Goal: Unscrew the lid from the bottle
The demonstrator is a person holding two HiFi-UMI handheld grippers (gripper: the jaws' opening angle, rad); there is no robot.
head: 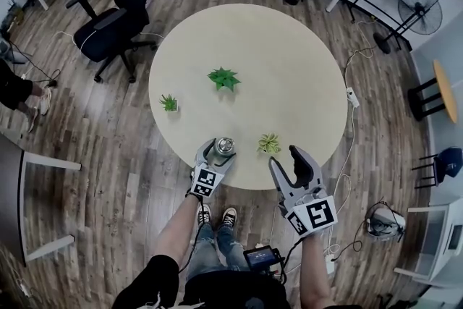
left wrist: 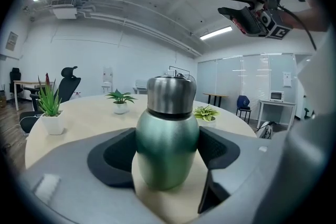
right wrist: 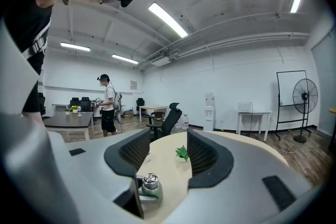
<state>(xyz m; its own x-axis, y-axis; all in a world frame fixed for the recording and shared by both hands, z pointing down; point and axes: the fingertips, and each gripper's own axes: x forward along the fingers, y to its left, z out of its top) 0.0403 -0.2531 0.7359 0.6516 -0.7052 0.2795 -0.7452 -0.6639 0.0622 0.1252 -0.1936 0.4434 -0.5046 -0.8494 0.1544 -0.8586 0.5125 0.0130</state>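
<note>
Grip is established by the left claw [head: 217,153] on the green bottle [left wrist: 167,147]. Both dark pads [left wrist: 113,157] are pressed against the sides of its lower body. The bottle is stood upright on the round table [head: 289,69], close to the table edge nearest the person. The steel lid [left wrist: 170,94] is seated on the bottle neck, directly above the pads and clear of them.

The right claw [right wrist: 168,152] is held with its jaws spread, and nothing is caught between them. It is positioned above the left claw and to its right, apart from the lid. From the right claw, the bottle is seen below and to the left of the jaw gap.

Beyond the left claw, a small potted plant [left wrist: 206,113] is located just ahead and to the right of the bottle. A second plant [left wrist: 120,101] is located farther ahead near the table centre, and a third plant [left wrist: 50,107] ahead to the left.

Past the far table edge, a black office chair [head: 119,3] is located ahead-left of both claws, and a standing fan [head: 423,14] far ahead-right. A standing person [right wrist: 107,105] is seen in the distance, ahead-left of the right claw.
</note>
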